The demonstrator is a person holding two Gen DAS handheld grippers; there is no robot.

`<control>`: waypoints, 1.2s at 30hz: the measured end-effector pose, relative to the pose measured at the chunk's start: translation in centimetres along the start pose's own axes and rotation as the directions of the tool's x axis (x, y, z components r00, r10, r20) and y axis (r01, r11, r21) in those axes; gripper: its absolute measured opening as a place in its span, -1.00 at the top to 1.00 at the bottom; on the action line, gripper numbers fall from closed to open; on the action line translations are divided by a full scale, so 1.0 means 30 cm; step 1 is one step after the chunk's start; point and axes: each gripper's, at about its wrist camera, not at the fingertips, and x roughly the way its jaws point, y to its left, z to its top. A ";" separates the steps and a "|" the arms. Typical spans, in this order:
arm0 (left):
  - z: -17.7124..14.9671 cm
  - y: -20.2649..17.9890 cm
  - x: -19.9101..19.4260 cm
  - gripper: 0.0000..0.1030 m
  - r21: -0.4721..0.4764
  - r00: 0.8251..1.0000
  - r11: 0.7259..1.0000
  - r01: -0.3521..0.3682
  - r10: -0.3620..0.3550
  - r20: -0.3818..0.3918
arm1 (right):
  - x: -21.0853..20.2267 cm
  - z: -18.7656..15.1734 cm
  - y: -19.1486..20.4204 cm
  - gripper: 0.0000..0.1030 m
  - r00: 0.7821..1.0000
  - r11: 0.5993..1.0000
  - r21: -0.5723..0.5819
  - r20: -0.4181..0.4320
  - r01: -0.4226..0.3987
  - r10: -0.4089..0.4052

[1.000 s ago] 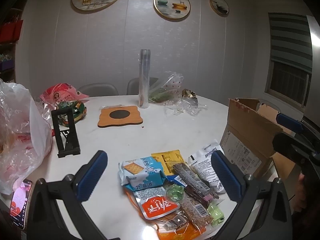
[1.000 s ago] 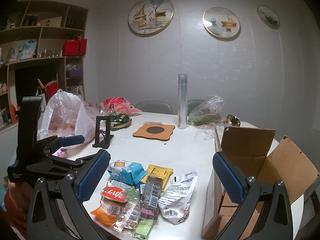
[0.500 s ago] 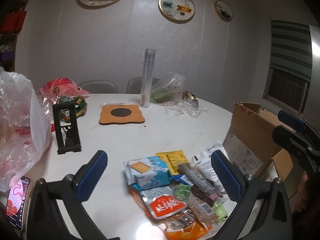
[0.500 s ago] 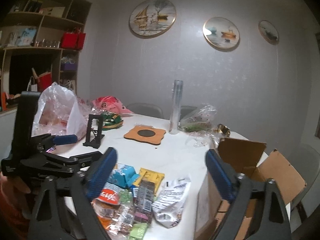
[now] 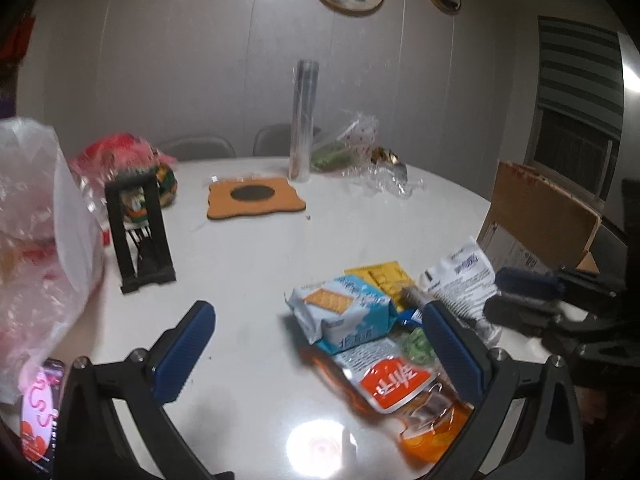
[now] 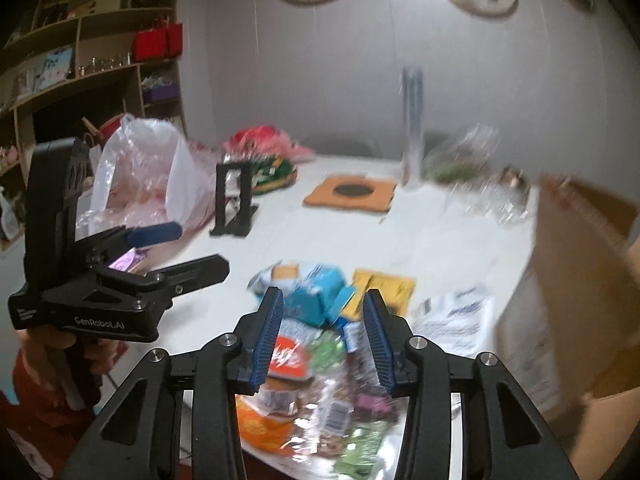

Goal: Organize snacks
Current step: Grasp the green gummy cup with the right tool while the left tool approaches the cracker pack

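A heap of snack packets lies on the white table: a blue cracker pack, a yellow pack, a white pouch and an orange-labelled pack. My left gripper is open wide and empty, just left of the heap. My right gripper hovers over the heap with its jaws half closed around nothing. It also shows at the right of the left wrist view. An open cardboard box stands right of the heap.
A black phone stand, a clear plastic bag, an orange coaster, a tall clear tube and loose wrappers lie farther back. A phone lies at the near left edge.
My right gripper has moved left and down over the snack heap, and its jaws have narrowed from wide open. My left gripper has shifted slightly left and closer to the table.
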 end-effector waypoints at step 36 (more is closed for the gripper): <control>-0.021 -0.001 0.200 -0.99 0.014 0.979 0.996 0.085 -0.080 -0.189 | 0.283 -0.082 0.005 0.48 0.978 1.000 0.001 -0.208 -0.001 0.002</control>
